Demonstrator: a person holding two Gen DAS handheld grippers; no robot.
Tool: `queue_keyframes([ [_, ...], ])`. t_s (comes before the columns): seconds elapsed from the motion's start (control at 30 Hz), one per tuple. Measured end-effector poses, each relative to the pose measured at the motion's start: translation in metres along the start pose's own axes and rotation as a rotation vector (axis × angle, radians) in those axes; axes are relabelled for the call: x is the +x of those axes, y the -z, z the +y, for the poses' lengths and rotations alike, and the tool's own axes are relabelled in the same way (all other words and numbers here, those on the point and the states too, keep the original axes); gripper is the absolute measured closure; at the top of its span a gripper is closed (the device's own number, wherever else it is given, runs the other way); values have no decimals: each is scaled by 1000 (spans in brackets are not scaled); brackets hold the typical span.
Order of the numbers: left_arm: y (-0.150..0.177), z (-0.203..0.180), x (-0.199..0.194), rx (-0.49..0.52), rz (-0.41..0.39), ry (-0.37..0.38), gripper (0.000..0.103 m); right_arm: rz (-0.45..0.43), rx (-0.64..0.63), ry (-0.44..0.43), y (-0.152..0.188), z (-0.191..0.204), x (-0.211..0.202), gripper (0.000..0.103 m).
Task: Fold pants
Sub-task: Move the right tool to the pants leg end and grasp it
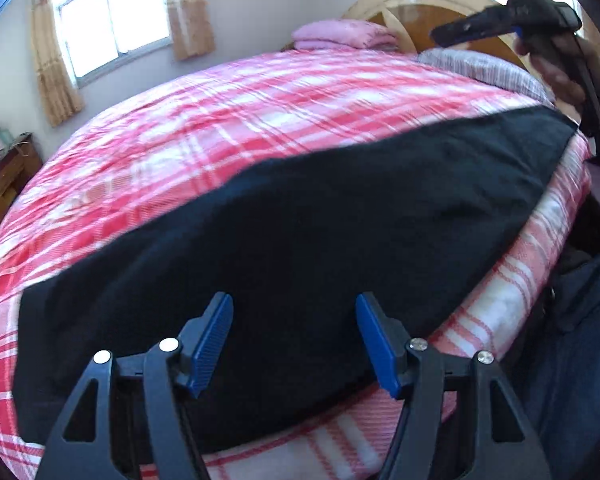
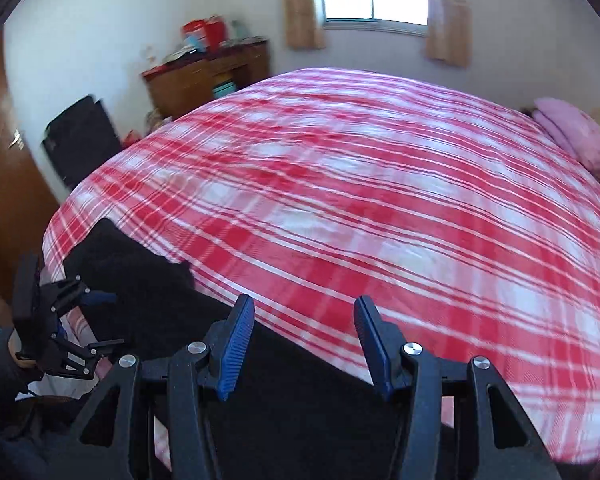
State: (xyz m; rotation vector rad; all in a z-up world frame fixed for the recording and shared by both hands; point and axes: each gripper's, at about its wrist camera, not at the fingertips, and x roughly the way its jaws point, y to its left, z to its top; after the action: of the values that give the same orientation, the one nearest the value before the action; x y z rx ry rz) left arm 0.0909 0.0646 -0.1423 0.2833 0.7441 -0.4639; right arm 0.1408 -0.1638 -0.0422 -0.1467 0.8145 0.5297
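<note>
Both grippers hang empty with jaws apart: the left gripper sits over the black pants, the right gripper over their far edge. Spread flat on the plaid bedspread, the pants run lengthwise from lower left to upper right in the left view, directly beneath both claws, the left nearer their middle.

My pants partly hidden behind my left tongs; plaid bedcover motion-blurred; clutter on far dresser too small to tell.
</note>
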Motion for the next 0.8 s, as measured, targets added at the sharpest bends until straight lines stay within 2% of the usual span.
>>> queue_keyframes([
  [0.1, -8, 11, -1, -62, -29, -5, 36, 57, -83, -24, -8, 36, 45, 49],
  [0.23, -12, 20, 11, -110, -30, 33, 36, 153, -84, -139, -8, 65, 98, 50],
  [0.33, -4, 15, 24, -99, 23, 51, 34, 171, -20, -230, -12, 70, 117, 50],
  [0.4, -1, 8, 25, -59, 21, 48, 25, 172, 39, -289, -17, 69, 126, 50],
  [0.5, -1, 2, 25, -27, 42, 59, 23, 202, 142, -361, -26, 63, 142, 53],
  [0.6, 0, 7, 25, -40, 58, 90, 23, 247, 226, -431, -29, 62, 163, 56],
  [0.7, 1, 6, 25, -29, 57, 92, 23, 294, 259, -461, -27, 66, 179, 65],
  [0.77, 2, 5, 26, -23, 54, 89, 23, 323, 269, -481, -24, 71, 186, 85],
  [0.8, 2, 5, 26, -21, 52, 92, 23, 326, 275, -492, -24, 73, 188, 88],
])
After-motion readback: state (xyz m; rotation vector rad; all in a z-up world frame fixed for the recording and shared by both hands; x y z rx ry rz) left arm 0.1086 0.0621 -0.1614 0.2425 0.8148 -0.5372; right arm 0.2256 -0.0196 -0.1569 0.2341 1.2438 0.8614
